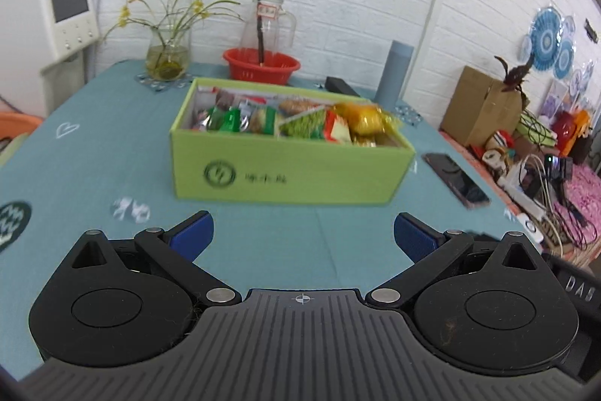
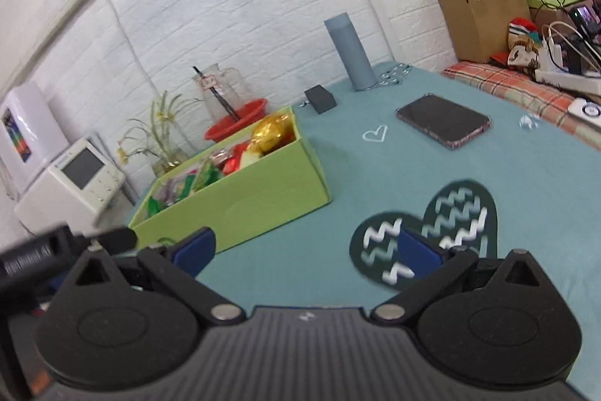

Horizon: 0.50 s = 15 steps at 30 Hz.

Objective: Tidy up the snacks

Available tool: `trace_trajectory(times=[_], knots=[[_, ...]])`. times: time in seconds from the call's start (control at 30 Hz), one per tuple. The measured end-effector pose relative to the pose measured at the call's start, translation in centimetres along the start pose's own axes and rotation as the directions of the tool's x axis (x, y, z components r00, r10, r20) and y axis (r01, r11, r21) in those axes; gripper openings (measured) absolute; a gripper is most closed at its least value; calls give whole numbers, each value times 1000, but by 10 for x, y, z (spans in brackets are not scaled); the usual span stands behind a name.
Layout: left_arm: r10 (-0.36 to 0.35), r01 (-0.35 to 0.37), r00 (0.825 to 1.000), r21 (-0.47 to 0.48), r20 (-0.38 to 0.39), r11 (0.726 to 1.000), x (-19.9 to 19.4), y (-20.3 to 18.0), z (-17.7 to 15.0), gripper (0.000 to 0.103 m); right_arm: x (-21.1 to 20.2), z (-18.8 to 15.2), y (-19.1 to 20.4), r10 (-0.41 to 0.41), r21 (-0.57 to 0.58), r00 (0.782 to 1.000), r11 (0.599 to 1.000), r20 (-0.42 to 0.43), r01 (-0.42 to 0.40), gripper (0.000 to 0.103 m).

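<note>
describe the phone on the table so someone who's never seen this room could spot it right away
Start at the green snack box in the middle of the teal tablecloth. Look past the box's short end toward the cluttered side shelf: the phone lies flat there, screen up. It is a dark slab with a patterned case edge, unlike the upright grey cylinder and the small black block near the wall.

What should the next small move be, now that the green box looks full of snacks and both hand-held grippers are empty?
Probably hold both back rather than reach in. The left hand-held gripper and right hand-held gripper stand open with nothing between the fingers, short of the green box. The snack packets all lie inside it, and no loose packet shows on the teal tablecloth.
</note>
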<state>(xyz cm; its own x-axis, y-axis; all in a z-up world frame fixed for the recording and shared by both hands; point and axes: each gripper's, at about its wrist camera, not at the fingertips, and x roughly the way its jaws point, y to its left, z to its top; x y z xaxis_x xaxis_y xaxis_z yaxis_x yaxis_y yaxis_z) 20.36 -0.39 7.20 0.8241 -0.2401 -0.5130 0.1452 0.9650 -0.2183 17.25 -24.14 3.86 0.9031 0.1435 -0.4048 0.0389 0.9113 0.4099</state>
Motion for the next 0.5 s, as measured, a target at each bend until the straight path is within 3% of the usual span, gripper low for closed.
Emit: trace_trajectory(times=[0.23, 0.5], knots=[[26, -26, 998, -1, 52, 1000, -55, -2, -75, 92, -68, -58, 23, 7, -164, 998, 987, 65, 4, 103], [79, -87, 986, 48, 147, 995, -125, -19, -116, 92, -142, -114, 11, -87, -171, 988, 979, 131, 109, 103]])
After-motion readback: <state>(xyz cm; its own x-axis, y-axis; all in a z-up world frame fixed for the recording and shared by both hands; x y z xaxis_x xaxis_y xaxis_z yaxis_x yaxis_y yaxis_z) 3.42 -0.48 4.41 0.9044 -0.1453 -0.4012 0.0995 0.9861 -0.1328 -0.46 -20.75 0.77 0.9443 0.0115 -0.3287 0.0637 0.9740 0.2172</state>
